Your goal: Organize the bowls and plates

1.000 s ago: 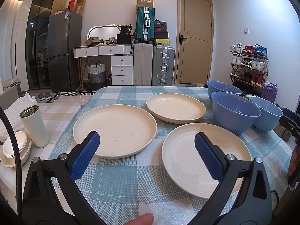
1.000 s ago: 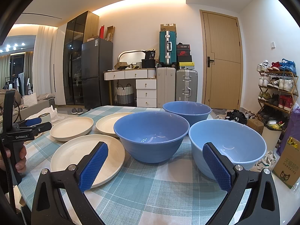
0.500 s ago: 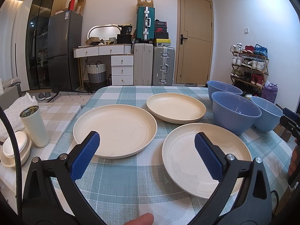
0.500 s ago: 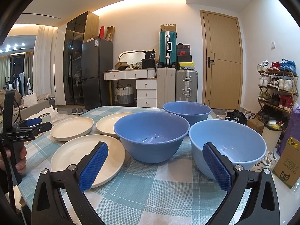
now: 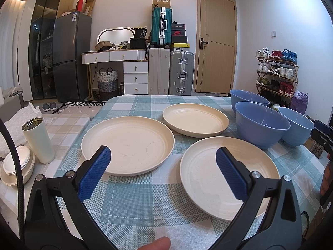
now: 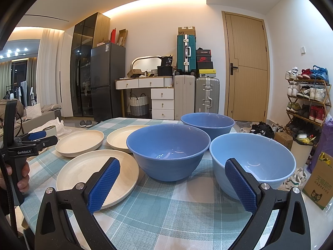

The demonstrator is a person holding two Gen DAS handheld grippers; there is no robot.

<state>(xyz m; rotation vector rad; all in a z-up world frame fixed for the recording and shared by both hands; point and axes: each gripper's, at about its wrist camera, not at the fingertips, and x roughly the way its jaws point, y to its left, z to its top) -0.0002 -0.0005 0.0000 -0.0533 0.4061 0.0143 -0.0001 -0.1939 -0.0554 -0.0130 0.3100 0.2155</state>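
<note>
Three cream plates lie on the checked tablecloth: a large one at left, a smaller one behind, and one near right. Three blue bowls stand to the right: a dark one in the middle, a dark one behind, a light one nearest. My left gripper is open and empty, above the near table edge before the plates. My right gripper is open and empty, in front of the bowls. The left gripper also shows in the right wrist view.
A white tumbler and stacked small white dishes sit on a side surface at left. The table's right edge runs just past the light bowl. A cardboard box stands on the floor at right.
</note>
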